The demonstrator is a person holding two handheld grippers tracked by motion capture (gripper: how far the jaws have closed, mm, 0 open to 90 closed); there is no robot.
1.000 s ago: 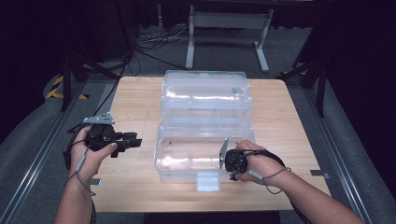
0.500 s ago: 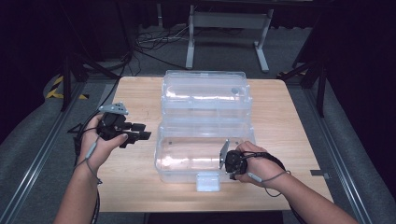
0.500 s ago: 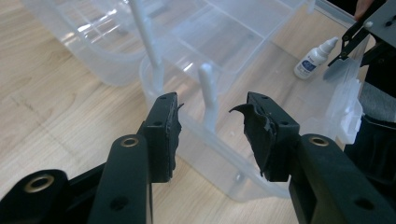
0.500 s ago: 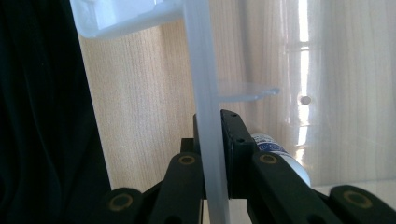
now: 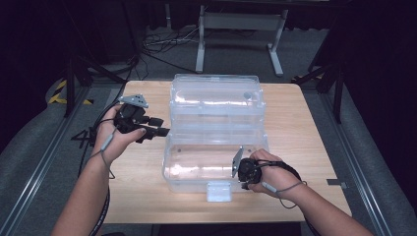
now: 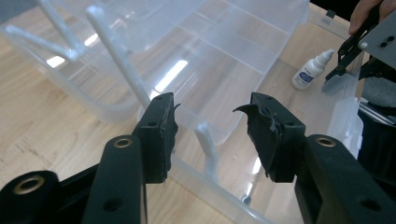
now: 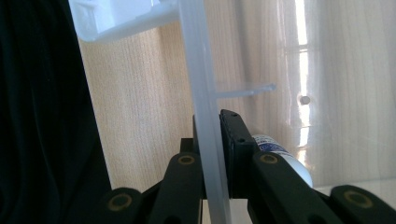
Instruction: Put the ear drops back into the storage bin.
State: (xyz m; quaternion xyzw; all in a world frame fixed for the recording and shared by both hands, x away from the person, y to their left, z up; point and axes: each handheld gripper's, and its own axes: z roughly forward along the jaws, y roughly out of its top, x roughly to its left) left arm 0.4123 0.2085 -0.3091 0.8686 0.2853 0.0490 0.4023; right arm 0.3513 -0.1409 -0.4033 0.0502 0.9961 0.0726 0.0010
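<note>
Standing at the near edge of the worktop, I see a clear plastic box lying open across its middle, the lid thrown back toward the far edge. Being see-through, the box is hard to read: its walls and inner ribs melt into glare and wood grain, and from above I cannot make out what lies inside. The left gripper view, though, shows a small white dropper bottle lying in the box bottom, and the right gripper view catches a cut-off sliver of that bottle behind its own jaw.

The right claw is pinching the box's near wall close to the front latch, the jaws pressed flat on the thin plastic sheet from both sides. The person's right hand covers most of it from above.

The left claw hangs by the box's left side, jaws spread and just been opening, nothing pressed between them; one clear rib stands in the gap, untouched.

Bare wood lies along the left, right and near edges of the worktop, widest on the right.
</note>
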